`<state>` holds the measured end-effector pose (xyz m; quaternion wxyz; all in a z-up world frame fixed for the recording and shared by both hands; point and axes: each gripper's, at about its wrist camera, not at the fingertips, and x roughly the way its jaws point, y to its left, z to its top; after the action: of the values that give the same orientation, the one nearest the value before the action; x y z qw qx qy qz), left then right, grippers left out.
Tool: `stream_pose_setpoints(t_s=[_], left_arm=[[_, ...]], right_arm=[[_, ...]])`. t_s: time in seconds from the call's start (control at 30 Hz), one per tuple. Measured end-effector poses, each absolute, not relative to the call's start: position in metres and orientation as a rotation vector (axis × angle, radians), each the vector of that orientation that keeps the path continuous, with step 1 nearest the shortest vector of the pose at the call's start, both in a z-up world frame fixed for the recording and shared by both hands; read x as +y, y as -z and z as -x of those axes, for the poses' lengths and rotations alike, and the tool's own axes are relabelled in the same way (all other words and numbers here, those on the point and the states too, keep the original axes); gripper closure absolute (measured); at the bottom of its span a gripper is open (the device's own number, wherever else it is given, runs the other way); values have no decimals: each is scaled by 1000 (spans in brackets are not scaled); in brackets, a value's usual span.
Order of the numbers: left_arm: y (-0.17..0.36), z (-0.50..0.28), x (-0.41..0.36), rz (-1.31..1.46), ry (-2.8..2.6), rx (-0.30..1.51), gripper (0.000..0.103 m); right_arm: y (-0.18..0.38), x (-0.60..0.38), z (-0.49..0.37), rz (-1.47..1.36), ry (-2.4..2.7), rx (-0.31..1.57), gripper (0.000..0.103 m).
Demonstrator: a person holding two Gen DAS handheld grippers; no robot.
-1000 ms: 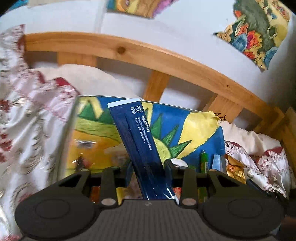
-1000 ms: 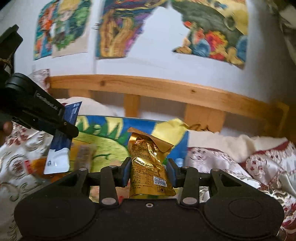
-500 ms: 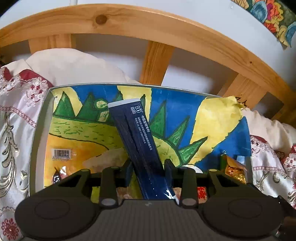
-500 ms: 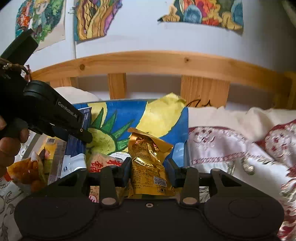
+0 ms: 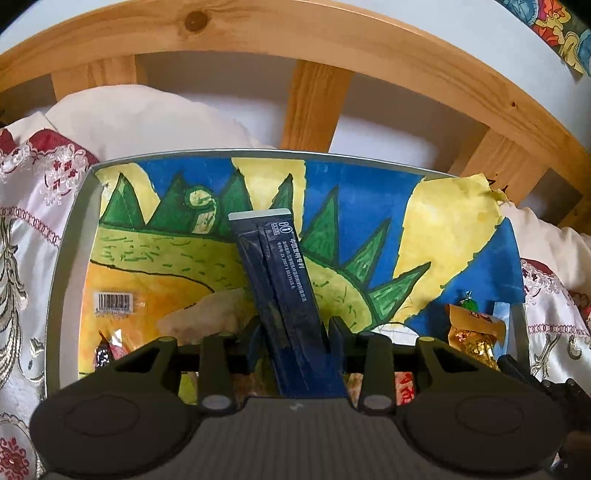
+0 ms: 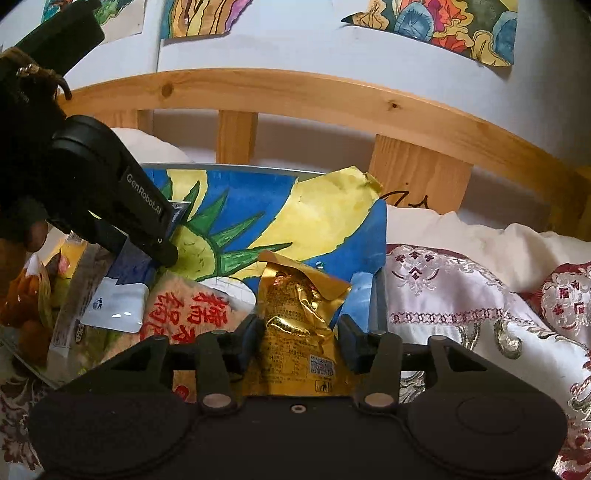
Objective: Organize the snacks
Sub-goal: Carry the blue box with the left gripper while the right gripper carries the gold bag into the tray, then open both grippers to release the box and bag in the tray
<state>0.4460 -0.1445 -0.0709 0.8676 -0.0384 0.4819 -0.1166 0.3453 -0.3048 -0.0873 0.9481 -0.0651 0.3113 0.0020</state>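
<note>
The left gripper (image 5: 291,332) has a dark blue snack packet (image 5: 284,291) between jaws that have just been opening; the left pad still seems to touch it, the right one shows a sliver of gap. The right gripper (image 6: 297,328) has also just been opening, its pads now apart from the gold foil snack pouch (image 6: 295,325) between them. Both packets stand in a grey tray (image 5: 70,236) lined with a painted sun-and-hills picture (image 5: 369,206), on an embroidered bedspread (image 6: 461,295) before a wooden headboard (image 6: 295,92) and a wall hung with paintings (image 6: 443,22).

Likely bedroom, wooden headboard (image 6: 295,92), pillow (image 5: 147,118)
</note>
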Motion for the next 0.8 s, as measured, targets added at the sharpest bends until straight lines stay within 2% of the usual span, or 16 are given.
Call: stream_pose_setpoints(t_s=[0.27,0.37,0.57,0.8], left_arm=[[65,-443,-144,113,256,1001,44],[62,-440,-145,111,258,987,41],[51,-425,-138,115,263,936,25],[27,-396,-119,123,247,873,17]], right_arm=[[90,-305,-344,127,-1,639,48],[89,-304,-343,131,1,631,45],[77,-302,-336,101,-5,591,30],[50,-296,-314,71,7,526,18]])
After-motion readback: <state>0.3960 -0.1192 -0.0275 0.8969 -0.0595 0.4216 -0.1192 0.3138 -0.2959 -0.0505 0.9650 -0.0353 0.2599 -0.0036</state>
